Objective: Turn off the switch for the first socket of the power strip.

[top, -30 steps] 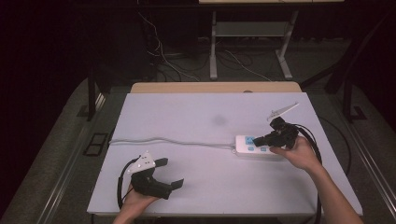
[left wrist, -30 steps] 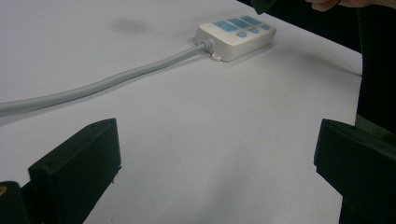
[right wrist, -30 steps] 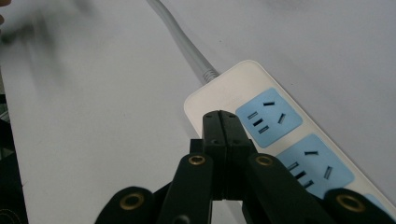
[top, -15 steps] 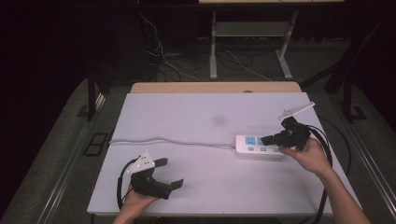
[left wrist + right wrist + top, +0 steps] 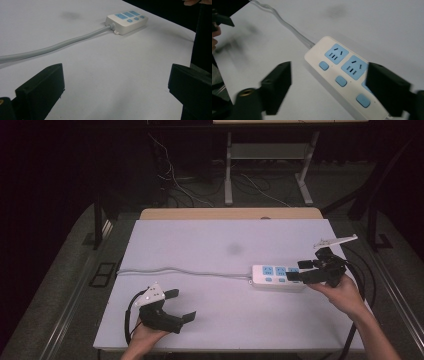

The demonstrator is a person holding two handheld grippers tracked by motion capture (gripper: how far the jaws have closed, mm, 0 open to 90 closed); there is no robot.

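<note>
Left gripper sat at the near-left of the white table, jaws spread wide, gripping nothing. Grey cable ran rightward across the table to the white power strip, lying flat at right. Right gripper hung over the strip's far end, jaws apart, nothing clamped. Right gripper view showed blue sockets and buttons in detail; contact unclear.

Power strip on table, right of centre; its cable runs left; my left gripper lower left, right gripper at strip's right end.
</note>
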